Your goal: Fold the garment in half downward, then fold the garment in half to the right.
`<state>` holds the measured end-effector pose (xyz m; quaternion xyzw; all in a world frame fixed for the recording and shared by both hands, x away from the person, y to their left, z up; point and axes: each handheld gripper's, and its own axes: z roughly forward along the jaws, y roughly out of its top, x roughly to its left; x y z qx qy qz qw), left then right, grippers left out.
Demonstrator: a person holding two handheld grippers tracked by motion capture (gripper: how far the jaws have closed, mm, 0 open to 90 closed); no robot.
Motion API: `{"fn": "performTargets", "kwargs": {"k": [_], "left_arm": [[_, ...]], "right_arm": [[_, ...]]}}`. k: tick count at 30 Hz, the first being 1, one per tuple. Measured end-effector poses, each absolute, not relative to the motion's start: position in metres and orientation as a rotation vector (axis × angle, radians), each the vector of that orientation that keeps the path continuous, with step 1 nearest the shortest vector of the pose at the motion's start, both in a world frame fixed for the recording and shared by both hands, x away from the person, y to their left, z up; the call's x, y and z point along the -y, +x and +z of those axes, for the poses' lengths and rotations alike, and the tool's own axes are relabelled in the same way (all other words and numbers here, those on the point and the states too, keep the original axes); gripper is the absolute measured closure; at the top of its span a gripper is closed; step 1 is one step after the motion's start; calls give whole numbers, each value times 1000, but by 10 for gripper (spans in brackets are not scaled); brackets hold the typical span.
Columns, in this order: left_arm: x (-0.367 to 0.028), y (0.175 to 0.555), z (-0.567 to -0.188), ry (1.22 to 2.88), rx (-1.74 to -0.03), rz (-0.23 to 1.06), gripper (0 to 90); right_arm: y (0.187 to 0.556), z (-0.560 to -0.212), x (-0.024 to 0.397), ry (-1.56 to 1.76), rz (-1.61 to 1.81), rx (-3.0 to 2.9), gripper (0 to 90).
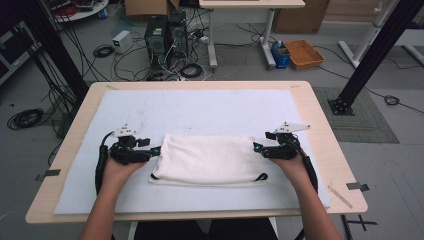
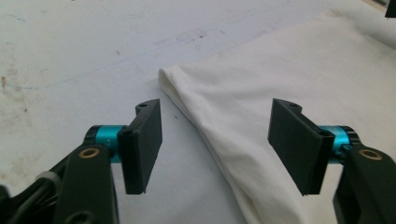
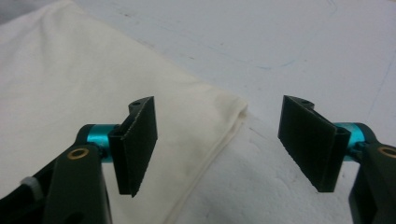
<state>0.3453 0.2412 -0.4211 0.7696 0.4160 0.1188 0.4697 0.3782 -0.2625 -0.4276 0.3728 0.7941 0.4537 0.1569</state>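
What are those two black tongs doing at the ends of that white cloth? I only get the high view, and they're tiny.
Observer: The left tongs are open, straddling the edge of the folded cloth.
Operator: And the other side?
Observer: The right tongs are open too, astride the cloth's corner; nothing is pinched.
Operator: Is the cloth clean?
Observer: The right gripper view shows a faint yellowish tint near that corner.
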Motion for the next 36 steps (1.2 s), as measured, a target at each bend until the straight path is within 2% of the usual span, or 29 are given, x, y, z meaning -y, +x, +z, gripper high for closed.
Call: {"fn": "performTargets", "kwargs": {"k": [3,6,19,26,36], "left_arm": [[-242,335,-421,1877,-1013,296,276],[-244,326,-420,1878,-998,284,260],[-238,301,-427,1964,-1024,258,258],[-233,297,-445,2011,-1061,235,258],[-225,290,-450,2021,-1078,333,353]], "right_arm": [[374,-427,261,1056,1327,-2277,249],[372,-424,257,1037,1330,-2287,224],[363,-408,246,928,1355,-2306,222],[364,-400,236,901,1365,-2308,222],[375,-403,218,890,1352,-2340,223]]}}
